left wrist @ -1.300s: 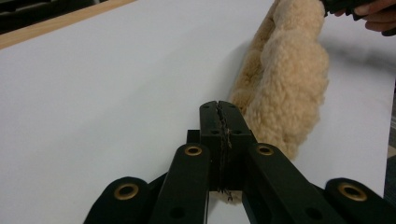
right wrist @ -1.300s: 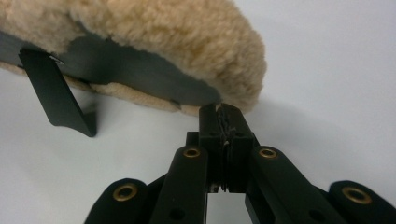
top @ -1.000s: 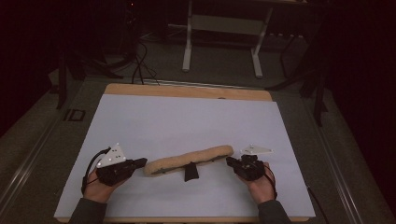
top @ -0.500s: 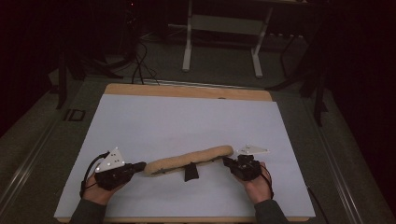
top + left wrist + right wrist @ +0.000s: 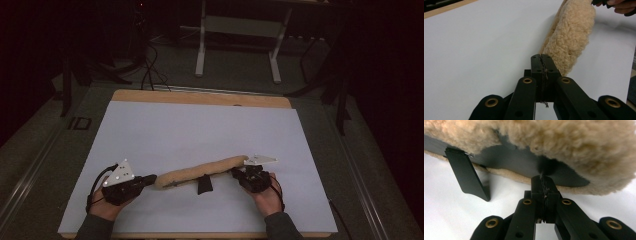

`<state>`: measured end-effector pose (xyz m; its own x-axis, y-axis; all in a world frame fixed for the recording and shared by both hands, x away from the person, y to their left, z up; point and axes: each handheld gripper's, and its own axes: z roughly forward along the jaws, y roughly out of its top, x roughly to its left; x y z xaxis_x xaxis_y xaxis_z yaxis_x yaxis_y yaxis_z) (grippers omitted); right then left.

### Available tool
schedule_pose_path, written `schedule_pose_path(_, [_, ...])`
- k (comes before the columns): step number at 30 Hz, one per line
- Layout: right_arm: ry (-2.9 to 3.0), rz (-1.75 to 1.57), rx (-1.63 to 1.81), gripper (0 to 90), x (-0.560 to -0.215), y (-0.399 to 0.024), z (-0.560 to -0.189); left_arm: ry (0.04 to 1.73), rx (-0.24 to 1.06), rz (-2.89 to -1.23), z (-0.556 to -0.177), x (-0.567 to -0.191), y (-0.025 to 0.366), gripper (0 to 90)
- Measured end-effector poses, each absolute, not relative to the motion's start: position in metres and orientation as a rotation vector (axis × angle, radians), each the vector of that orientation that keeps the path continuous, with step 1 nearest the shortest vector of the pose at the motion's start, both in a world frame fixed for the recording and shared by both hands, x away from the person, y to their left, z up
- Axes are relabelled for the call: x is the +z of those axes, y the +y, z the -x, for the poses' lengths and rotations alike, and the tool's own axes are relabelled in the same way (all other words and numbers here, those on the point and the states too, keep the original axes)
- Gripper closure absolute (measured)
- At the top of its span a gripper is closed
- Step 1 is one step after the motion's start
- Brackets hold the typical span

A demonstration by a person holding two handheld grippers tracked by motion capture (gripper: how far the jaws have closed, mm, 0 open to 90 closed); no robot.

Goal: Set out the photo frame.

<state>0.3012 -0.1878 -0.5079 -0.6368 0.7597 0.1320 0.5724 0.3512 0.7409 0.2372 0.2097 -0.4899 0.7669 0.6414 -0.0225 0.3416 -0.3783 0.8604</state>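
A long fluffy tan sheepskin cover (image 5: pixel 202 171) lies on the white counter (image 5: pixel 200 130) between the two grippers. The left gripper (image 5: pixel 149 179) has its jaws squeezed tight on one end. The right gripper (image 5: pixel 235 172) has just finished closing and pinches the other end, near a black strap (image 5: pixel 467 173).
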Motion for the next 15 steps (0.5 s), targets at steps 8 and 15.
schedule_pose_path(8, [2.400,-1.176,1.165,89.2,-0.509,-0.177,-0.299,0.747,0.401,-1.996,-0.236,-0.490,0.208,90.0])
schedule_pose_path(15, [2.422,-1.155,1.183,89.3,-0.511,-0.162,-0.296,0.749,0.410,-2.000,-0.234,-0.489,0.207,90.0])
